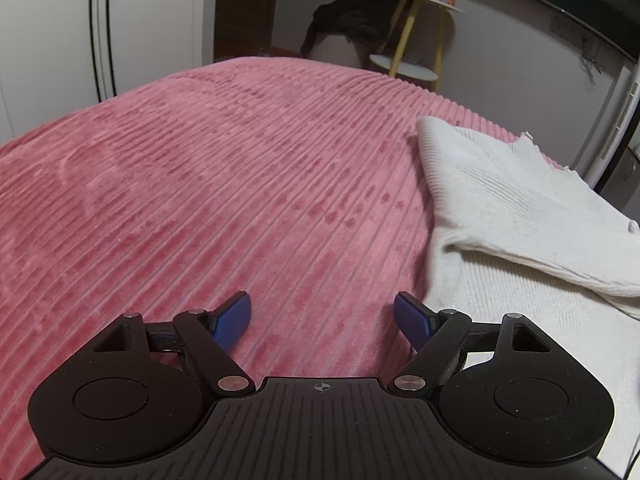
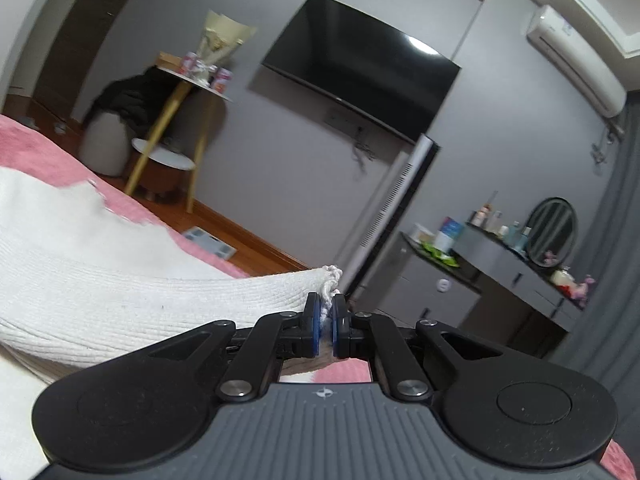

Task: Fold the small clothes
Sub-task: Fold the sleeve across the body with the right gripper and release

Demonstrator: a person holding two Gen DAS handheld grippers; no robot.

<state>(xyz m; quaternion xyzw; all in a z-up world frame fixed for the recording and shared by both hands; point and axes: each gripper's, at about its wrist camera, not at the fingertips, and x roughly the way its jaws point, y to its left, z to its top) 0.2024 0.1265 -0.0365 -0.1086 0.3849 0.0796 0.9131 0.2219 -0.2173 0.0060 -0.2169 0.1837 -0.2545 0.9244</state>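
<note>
A: What is seen of the room and the surface?

B: A bed is covered by a pink ribbed plush bedspread [image 1: 208, 184], which fills most of the left wrist view. Beyond it, grey walls are seen, with a black flat-screen television [image 2: 360, 66] mounted on one and a white air conditioner [image 2: 576, 66] fixed near the ceiling. A grey dressing table [image 2: 516, 268] with a round mirror is set against the wall to the right, and a round side table on yellow wooden legs [image 2: 180, 120] is placed past the foot of the bed.

A: And the garment?

B: A white ribbed knit garment [image 1: 500, 200] is laid on the right part of the bedspread. Its long axis is run from the near right toward the far edge of the bed. One fold is raised off the rest, drawn toward the right.

A: The grippers?

B: The left gripper [image 1: 322, 320] is held over bare bedspread just beside the garment, its blue pads spread wide apart. The right gripper [image 2: 329, 320] is pressed together on a bunched edge of the garment, which is lifted clear of the bed.
</note>
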